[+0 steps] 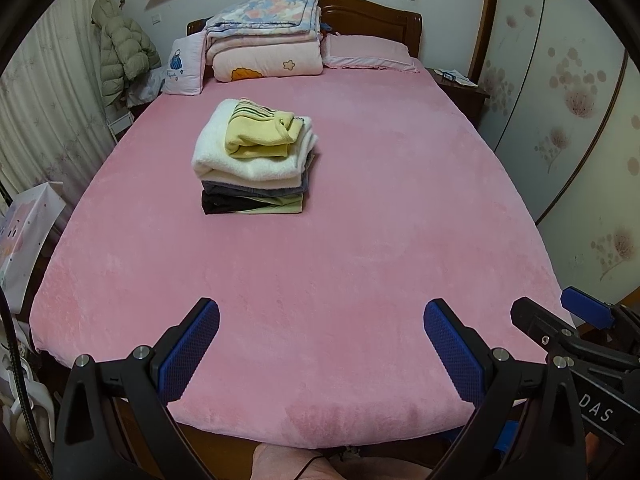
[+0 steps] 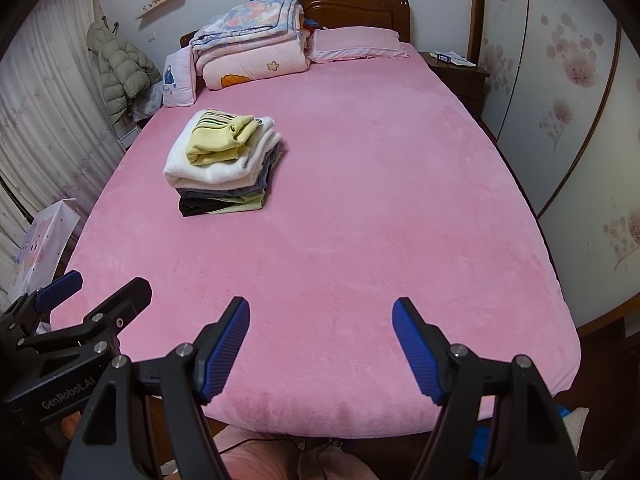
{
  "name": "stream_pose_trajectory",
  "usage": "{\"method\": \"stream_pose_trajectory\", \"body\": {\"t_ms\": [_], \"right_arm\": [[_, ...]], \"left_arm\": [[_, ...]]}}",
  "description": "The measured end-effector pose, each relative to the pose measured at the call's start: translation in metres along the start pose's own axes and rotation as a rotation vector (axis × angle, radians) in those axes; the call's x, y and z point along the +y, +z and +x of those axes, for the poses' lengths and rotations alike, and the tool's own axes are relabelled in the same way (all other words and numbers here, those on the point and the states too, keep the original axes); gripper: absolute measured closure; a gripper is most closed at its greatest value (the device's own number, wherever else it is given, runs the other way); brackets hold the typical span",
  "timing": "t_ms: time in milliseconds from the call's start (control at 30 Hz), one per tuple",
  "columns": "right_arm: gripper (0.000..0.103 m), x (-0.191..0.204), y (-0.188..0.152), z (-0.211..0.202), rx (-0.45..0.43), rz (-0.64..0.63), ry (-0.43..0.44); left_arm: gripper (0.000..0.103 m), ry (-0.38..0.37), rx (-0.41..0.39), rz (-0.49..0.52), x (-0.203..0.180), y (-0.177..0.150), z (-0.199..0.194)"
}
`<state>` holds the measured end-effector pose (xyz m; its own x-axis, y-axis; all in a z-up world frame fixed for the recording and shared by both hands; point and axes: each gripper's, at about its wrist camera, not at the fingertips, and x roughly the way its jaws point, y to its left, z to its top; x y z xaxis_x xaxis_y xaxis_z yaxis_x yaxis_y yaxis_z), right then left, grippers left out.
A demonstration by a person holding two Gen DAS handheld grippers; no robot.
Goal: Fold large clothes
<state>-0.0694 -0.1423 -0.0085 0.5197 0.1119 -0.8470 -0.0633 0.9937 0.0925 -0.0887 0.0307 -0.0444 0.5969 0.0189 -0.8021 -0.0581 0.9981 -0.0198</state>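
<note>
Jaws of left gripper (image 1: 322, 346) and right gripper (image 2: 321, 346) gape empty; folded stack (image 1: 252, 156) hides its lower garments.

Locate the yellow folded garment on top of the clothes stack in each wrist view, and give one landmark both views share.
Left wrist: yellow garment tops the stack, left of centre in the upper half.
Right wrist: yellow garment sits farther left, upper left area.
Shared landmark: the folded quilts against the headboard, behind the stack.
</note>
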Motion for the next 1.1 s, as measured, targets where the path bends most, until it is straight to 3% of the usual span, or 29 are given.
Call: {"method": "stream_pose_trajectory", "body": {"t_ms": [1100], "right_arm": [[0.029,-0.010,0.006,0.012,0.031,-0.005,0.002]], "left_arm": [[0.001,0.016,0.048,0.008,0.002,0.008,0.021]]}}
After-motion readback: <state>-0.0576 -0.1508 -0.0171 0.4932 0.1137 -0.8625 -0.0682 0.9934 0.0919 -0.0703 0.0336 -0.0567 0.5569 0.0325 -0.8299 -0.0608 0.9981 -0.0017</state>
